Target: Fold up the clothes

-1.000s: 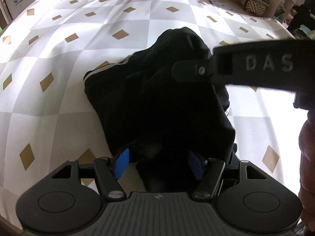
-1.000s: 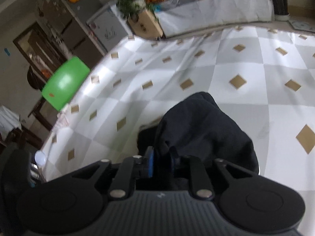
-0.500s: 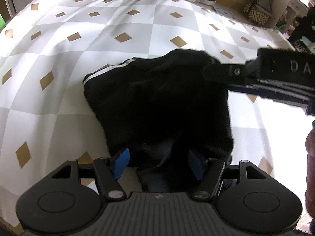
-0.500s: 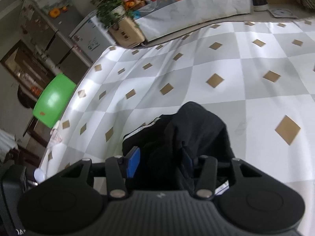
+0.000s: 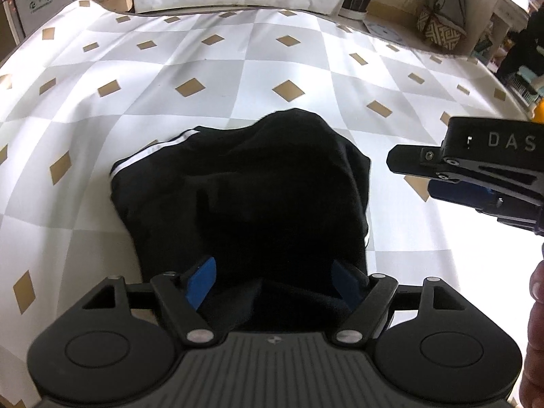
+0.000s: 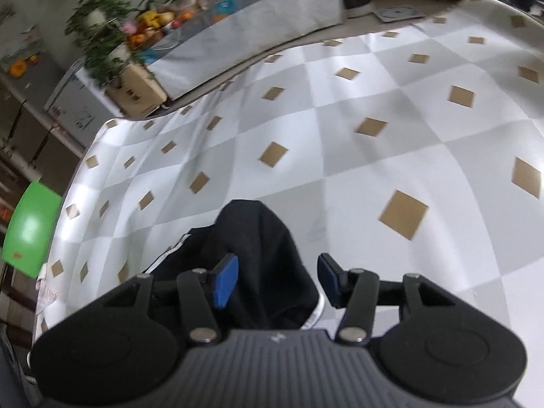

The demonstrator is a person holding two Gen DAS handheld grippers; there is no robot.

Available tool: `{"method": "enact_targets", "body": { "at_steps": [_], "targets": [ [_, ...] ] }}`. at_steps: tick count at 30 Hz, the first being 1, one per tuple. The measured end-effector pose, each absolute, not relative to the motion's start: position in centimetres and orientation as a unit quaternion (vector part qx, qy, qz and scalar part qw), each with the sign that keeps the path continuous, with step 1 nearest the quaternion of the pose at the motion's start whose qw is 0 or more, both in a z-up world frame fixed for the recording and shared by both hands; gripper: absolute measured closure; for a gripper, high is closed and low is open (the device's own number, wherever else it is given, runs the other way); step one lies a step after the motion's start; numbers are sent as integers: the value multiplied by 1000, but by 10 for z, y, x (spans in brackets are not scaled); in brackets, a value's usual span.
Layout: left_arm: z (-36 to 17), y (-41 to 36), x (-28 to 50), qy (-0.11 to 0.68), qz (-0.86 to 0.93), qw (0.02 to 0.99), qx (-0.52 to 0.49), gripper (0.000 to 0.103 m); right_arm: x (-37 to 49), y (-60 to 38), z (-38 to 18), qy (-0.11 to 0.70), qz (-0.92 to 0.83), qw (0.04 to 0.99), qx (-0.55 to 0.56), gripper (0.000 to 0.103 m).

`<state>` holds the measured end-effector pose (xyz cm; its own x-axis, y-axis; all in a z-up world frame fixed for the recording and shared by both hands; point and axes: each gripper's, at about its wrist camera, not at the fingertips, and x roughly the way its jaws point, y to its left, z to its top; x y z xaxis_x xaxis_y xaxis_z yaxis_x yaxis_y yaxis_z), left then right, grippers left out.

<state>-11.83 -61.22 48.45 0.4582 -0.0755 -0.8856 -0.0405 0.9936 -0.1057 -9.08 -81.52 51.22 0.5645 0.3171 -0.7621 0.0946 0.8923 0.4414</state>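
A black garment (image 5: 244, 197) with white side stripes lies folded in a compact bundle on the checkered cloth of the table (image 5: 238, 78). My left gripper (image 5: 272, 282) is open, its blue pads (image 5: 200, 280) straddling the bundle's near edge. Off to the right, my right gripper (image 5: 411, 175) hovers clear of the fabric. In the right wrist view the right gripper (image 6: 277, 282) is open above the garment (image 6: 261, 244), whose right edge shows between the pads; whether they touch it I cannot tell.
The white and grey cloth with tan diamonds stretches far beyond the garment. A green stool (image 6: 29, 227) stands past the left edge. A cardboard box with a plant (image 6: 136, 88) and a covered low table (image 6: 255, 17) are behind. A person's hand (image 5: 537, 306) shows at right.
My right gripper opened, let go of the raised fold and drew back to the right. The black fabric dropped onto the bundle. My left gripper stayed open.
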Motion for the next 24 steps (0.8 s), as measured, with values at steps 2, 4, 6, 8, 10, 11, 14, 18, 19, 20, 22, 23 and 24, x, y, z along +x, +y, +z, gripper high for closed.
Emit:
{"method": "enact_targets", "body": {
  "at_steps": [2, 4, 6, 8, 10, 11, 14, 18, 19, 20, 22, 23, 24],
  "targets": [
    [481, -621, -114, 521, -2, 852, -42, 27, -91, -818, 511, 462, 60, 856, 223, 53],
    [478, -629, -110, 521, 10, 853, -26, 24, -91, -820, 510, 462, 61, 856, 223, 53],
    [474, -635, -107, 522, 20, 852, -17, 22, -92, -821, 509, 464, 63, 855, 222, 52],
    [469, -640, -102, 527, 30, 849, -12, 22, -92, -822, 509, 466, 63, 855, 221, 52],
    [465, -644, -98, 531, 37, 846, -9, 22, -92, -823, 509, 468, 62, 855, 217, 51],
    [463, -646, -97, 534, 41, 845, -6, 22, -92, -824, 508, 469, 61, 854, 218, 51],
    [460, -649, -95, 539, 47, 841, -6, 22, -93, -826, 507, 472, 57, 851, 223, 50],
    [464, -650, -96, 533, 51, 844, -13, 22, -93, -828, 505, 474, 50, 849, 229, 49],
    [466, -649, -96, 531, 51, 846, -15, 22, -93, -828, 505, 475, 49, 848, 230, 49],
    [467, -649, -96, 529, 54, 847, -15, 19, -93, -828, 504, 476, 47, 847, 232, 49],
    [465, -649, -95, 527, 65, 848, -7, 14, -93, -828, 504, 476, 46, 847, 232, 49],
    [463, -648, -95, 527, 70, 847, -3, 14, -93, -828, 504, 476, 46, 847, 231, 48],
    [460, -647, -94, 530, 74, 844, -3, 14, -93, -828, 504, 476, 47, 847, 232, 48]
  ]
}}
